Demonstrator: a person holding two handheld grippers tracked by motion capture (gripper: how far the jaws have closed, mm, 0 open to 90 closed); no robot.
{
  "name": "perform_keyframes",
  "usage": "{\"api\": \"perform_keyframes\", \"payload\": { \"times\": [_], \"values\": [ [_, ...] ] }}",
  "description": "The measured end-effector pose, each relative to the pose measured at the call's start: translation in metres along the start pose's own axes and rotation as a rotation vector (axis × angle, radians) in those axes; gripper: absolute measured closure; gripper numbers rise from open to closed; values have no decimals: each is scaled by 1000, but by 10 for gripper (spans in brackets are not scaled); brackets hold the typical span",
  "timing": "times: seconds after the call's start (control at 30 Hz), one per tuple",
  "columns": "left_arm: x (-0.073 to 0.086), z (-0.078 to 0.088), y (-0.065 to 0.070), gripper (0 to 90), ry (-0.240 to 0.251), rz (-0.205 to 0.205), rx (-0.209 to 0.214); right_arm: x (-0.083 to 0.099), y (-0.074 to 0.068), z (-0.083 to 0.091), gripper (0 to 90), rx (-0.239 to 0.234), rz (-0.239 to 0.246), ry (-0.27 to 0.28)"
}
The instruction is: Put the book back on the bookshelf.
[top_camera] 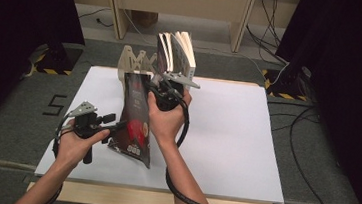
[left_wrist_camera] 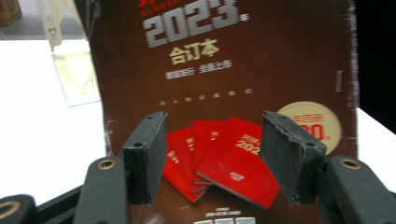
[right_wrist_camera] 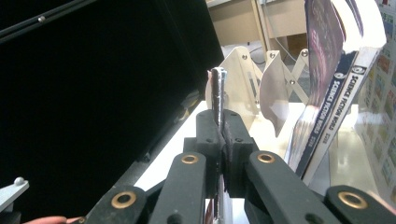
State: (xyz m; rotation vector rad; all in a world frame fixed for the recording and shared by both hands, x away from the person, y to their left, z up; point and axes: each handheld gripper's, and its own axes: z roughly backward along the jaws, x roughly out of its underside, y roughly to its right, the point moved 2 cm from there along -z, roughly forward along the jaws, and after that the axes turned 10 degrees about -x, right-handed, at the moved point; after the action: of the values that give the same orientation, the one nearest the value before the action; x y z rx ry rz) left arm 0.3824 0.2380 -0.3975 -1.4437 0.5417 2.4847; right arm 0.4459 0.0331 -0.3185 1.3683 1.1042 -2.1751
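Two claws work one dark magazine [top_camera: 134,120] at the centre-left of the high view. It hangs with its long axis near upright, upper edge toward the folding rack [top_camera: 132,62], lower corner close to the white surface [top_camera: 231,137]. The right claw [top_camera: 159,87], hand wrapped round its body, is clamped on the upper edge. The left claw [top_camera: 119,124] points level at the cover from the lower left.

Left gripper view: its pads [left_wrist_camera: 148,156] stand apart, gripping nothing, the printed cover [left_wrist_camera: 224,84] just beyond.

Right gripper view: pads pressed together on the thin edge [right_wrist_camera: 218,93]; upright magazines [right_wrist_camera: 327,93] at the right of the frame.
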Motion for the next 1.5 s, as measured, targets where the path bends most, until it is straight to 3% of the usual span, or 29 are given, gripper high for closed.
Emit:
{"api": "perform_keyframes", "payload": {
  "times": [0.37, 0.53, 0.93, 1.27, 1.4, 1.5],
  "values": [
    [-20, -6, 27, 368, 19, -22, 61, -7, -5, -13, 875, 15, 17, 25],
    [-28, -8, 39, 352, 32, -43, 66, -7, -7, -16, 874, 20, 19, 34],
    [-32, -22, 47, 340, 10, -103, 4, -4, -5, -19, 874, 36, 18, 30],
    [-36, -32, 53, 329, 4, -119, -23, -5, -7, -22, 873, 50, 42, 13],
    [-40, -36, 57, 325, 5, -142, -47, -7, -10, -23, 873, 49, 47, 14],
    [-39, -40, 58, 316, 5, -160, -88, -7, -10, -24, 873, 50, 41, 13]
  ]
}}
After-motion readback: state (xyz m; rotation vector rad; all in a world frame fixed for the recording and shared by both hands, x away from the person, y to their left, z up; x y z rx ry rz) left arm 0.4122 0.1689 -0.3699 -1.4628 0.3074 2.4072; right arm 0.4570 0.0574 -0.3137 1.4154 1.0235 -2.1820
